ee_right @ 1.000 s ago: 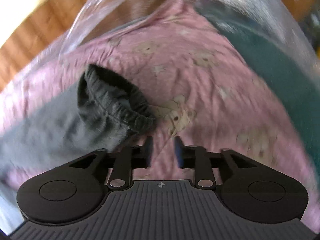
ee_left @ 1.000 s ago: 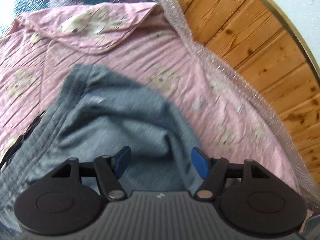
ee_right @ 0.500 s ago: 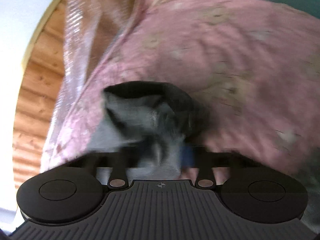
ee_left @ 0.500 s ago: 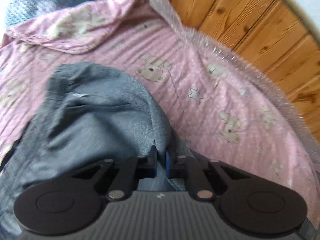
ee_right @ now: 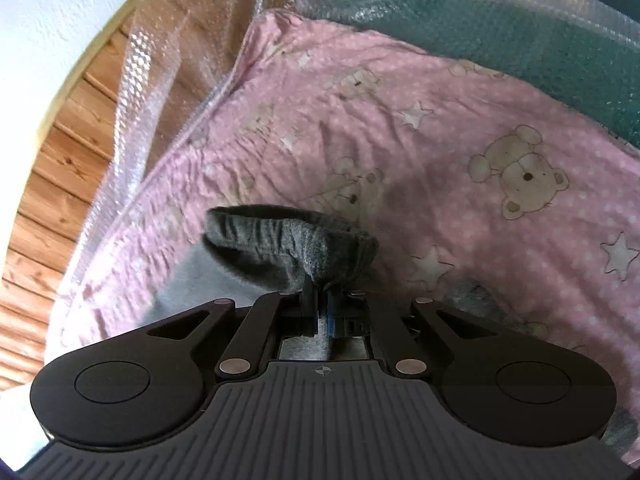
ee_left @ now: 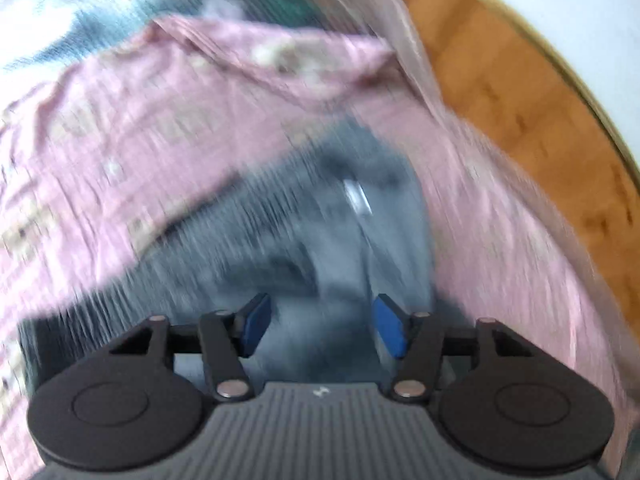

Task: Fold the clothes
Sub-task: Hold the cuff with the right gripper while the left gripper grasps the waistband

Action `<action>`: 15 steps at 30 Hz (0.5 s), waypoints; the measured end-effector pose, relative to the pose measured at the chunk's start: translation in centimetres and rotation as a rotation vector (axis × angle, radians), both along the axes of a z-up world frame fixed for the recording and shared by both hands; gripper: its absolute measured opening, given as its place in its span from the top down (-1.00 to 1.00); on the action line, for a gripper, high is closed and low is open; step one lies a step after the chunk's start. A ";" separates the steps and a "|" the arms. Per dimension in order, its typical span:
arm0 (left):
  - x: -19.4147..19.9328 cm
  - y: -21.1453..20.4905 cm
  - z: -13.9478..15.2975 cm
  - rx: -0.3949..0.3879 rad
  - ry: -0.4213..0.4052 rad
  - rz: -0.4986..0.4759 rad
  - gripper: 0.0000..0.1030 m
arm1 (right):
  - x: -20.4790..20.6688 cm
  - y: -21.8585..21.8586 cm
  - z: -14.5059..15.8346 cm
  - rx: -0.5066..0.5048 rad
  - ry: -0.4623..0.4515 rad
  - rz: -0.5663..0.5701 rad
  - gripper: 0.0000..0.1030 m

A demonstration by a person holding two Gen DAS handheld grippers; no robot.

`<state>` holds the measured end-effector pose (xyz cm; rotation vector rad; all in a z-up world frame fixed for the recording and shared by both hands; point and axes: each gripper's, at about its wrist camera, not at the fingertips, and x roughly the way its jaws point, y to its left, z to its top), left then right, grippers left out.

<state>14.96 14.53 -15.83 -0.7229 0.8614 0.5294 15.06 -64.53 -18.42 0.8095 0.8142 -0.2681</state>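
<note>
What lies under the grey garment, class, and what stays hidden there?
Under the grey garment lies a pink bedsheet printed with bears and stars. The right gripper pinches the garment's ribbed cuff. Whatever sheet pattern sits directly beneath the fabric is covered.

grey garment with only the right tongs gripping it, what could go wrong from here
1. The right tongs pinch only a small bunch of the grey garment at its ribbed cuff, so it may slip out when pulled.
2. The left tongs are open and hold nothing, so the cloth could sag or fold unevenly.
3. Dragging the garment might wrinkle the pink bear-print sheet under it.
</note>
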 end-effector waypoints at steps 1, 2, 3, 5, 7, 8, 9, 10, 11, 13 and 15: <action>0.1 1.0 0.1 0.004 -0.016 0.030 -0.20 | 0.1 0.1 0.1 0.001 -0.005 -0.004 0.73; 0.3 2.0 0.2 0.007 -0.033 0.061 -0.23 | 0.3 0.2 0.2 0.001 -0.007 -0.005 0.67; 1.2 2.7 0.3 0.011 -0.037 0.070 -0.28 | 0.5 0.3 0.1 -0.004 -0.006 -0.002 0.58; 4.3 3.2 0.3 0.011 -0.009 0.040 -0.39 | 0.6 0.4 -0.1 -0.007 -0.007 -0.004 0.09; 7.6 3.3 -0.3 0.025 0.065 0.000 -0.40 | 0.4 0.4 -0.1 0.001 -0.019 -0.003 -0.10; 9.1 3.1 -0.8 0.032 0.112 -0.021 -0.41 | 0.5 0.5 -0.1 0.003 -0.022 -0.002 -0.22; 10.2 3.0 -1.5 0.040 0.168 -0.031 -0.40 | 0.6 0.7 -0.2 0.005 -0.024 0.003 -0.27; 11.1 2.9 -2.3 0.049 0.227 -0.033 -0.37 | 0.8 0.9 -0.3 0.005 -0.024 0.011 -0.32; 11.7 2.9 -2.9 0.058 0.268 -0.040 0.02 | 1.1 1.2 -0.4 0.001 -0.023 0.024 -0.26; 12.5 2.8 -3.9 0.075 0.326 -0.059 0.74 | 1.9 1.6 -0.7 -0.006 -0.019 0.052 0.28; 12.1 2.9 -3.2 0.088 0.309 -0.066 0.84 | 2.9 1.8 -0.5 -0.008 -0.003 0.082 0.89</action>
